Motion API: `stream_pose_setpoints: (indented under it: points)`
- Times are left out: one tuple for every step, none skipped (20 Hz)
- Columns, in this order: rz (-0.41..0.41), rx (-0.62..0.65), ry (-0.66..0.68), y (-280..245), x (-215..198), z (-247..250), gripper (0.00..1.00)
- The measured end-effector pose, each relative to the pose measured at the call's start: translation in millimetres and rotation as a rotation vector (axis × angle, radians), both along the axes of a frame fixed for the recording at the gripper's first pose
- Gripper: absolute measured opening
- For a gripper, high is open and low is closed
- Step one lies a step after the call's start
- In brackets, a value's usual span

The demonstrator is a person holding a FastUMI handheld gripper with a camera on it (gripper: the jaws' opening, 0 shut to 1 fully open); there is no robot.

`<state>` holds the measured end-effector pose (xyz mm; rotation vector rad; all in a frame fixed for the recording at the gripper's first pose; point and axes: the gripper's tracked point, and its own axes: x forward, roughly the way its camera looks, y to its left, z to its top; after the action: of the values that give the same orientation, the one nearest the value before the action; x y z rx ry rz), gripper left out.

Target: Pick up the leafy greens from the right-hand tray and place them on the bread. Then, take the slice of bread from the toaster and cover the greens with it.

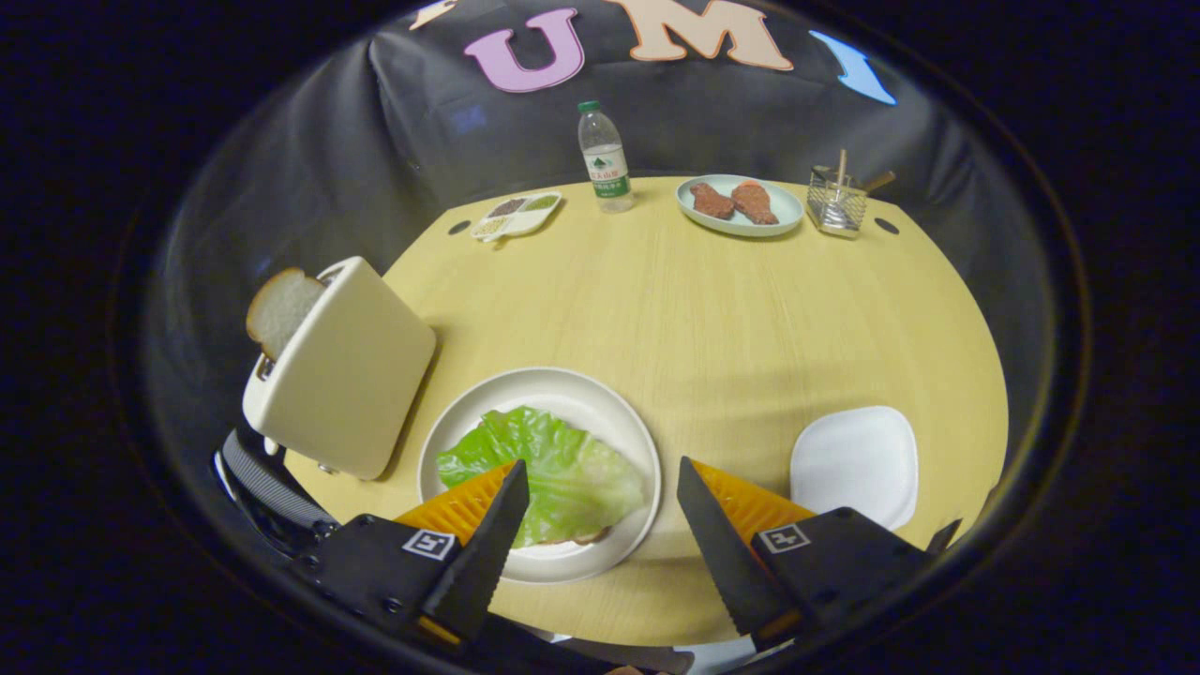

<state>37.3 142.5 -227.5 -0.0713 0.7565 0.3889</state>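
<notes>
Two fingers of the gripper [600,525] stand apart over the near edge of the table [712,309], holding nothing. We find the greens [553,469] already on the round plate [562,384] between the fingers, bread barely showing beneath. We judge the next target is the bread slice [279,309], upright in the toaster [342,370], which stands at the table's left edge, beside the plate. Nothing blocks the way. An empty white tray [855,464] lies right; bottle [605,155] and meat plate [741,204] sit far.
</notes>
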Motion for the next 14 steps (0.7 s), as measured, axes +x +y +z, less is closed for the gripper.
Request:
stream_pose_setpoints:
  points:
    - [0.008,0.014,-0.007,6.4,-2.3,8.2,1.00]
    - [0.020,0.027,-0.014,14.0,-4.4,16.4,1.00]
    - [0.036,0.044,-0.019,23.4,-8.3,24.3,1.00]
    - [0.056,0.064,-0.021,35.2,-12.0,31.6,1.00]
    - [0.078,0.083,-0.016,47.6,-16.2,37.2,1.00]
    - [0.098,0.099,-0.012,59.6,-19.9,42.3,1.00]
    - [0.119,0.116,-0.010,71.4,-23.6,47.8,1.00]
    - [0.139,0.131,-0.007,83.6,-26.8,53.1,1.00]
    - [0.159,0.146,-0.005,96.0,-30.1,56.8,1.00]
    - [0.175,0.158,-0.004,108.5,-31.3,60.3,1.00]
    - [0.190,0.172,-0.006,121.8,-33.7,64.9,1.00]
    - [0.208,0.193,-0.010,137.1,-36.2,70.0,1.00]
    - [0.228,0.212,-0.007,152.1,-39.4,74.2,1.00]
    - [0.250,0.226,-0.007,165.3,-44.2,79.1,1.00]
